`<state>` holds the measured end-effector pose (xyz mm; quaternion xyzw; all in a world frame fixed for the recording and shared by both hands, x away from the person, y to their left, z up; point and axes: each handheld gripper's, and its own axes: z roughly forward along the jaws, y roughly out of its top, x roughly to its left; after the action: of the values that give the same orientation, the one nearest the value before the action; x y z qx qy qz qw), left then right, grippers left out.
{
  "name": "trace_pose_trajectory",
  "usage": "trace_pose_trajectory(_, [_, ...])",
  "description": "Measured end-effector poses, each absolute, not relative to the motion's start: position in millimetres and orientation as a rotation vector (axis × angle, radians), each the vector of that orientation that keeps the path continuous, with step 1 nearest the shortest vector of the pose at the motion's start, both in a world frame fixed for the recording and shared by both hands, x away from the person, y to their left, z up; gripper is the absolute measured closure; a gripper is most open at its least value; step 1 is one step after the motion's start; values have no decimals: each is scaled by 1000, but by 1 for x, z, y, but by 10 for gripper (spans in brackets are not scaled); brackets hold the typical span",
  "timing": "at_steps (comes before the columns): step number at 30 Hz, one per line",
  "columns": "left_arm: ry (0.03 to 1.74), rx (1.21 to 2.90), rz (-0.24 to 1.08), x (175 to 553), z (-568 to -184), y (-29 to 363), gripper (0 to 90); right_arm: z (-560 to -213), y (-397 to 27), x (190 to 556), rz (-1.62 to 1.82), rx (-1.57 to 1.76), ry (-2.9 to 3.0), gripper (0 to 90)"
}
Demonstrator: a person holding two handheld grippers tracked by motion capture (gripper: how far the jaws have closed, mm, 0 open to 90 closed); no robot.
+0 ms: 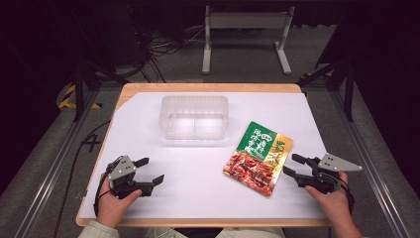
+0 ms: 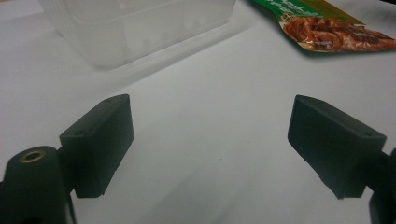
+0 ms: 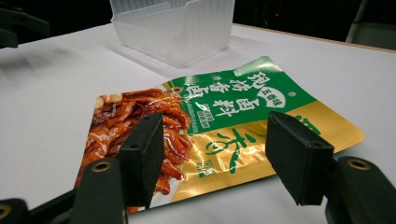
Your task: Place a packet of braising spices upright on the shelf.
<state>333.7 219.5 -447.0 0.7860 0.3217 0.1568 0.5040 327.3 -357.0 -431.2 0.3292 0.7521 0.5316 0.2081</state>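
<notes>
At the near right of the white table sheet (image 1: 198, 178), the right gripper (image 1: 293, 165) rests low with its jaws spread wide and nothing between them, aimed at the flat green, gold and red printed foil food pouch (image 1: 258, 157), whose near right edge lies just beyond the fingertips. From the right gripper view the same pouch (image 3: 219, 126) lies flat on the sheet, its gold edge nearest the jaws. It is judged light, thin and pliable, with a glossy skin that may slip; a grip on the sealed edge or a corner seems safest, since the flat face offers no purchase from above and the pouch may sag once lifted. Beyond it, towards the far middle of the table, stands a clear rectangular plastic container (image 1: 194, 116), open-topped, apparently empty and possibly divided in two. At the near left, well apart from the pouch, the left gripper (image 1: 150, 170) likewise stands open and empty.
</notes>
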Motion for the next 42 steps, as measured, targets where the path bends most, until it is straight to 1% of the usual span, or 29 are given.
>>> trace_pose_trajectory(6, [784, 1889, 382, 333, -446, 220, 152, -431, -354, 329, 1474, 914, 2107, 374])
trace_pose_trajectory(11, [801, 1891, 386, 333, -447, 223, 155, -431, -353, 333, 1465, 921, 2103, 336])
trace_pose_trajectory(16, [804, 1889, 388, 333, -446, 223, 156, -427, -351, 340, 1431, 919, 2111, 324])
trace_pose_trajectory(30, [821, 1888, 393, 332, -447, 227, 156, -409, -350, 367, 1418, 967, 2133, 308])
trace_pose_trajectory(42, [815, 1894, 391, 332, -447, 226, 158, -399, -359, 392, 1386, 997, 2095, 285])
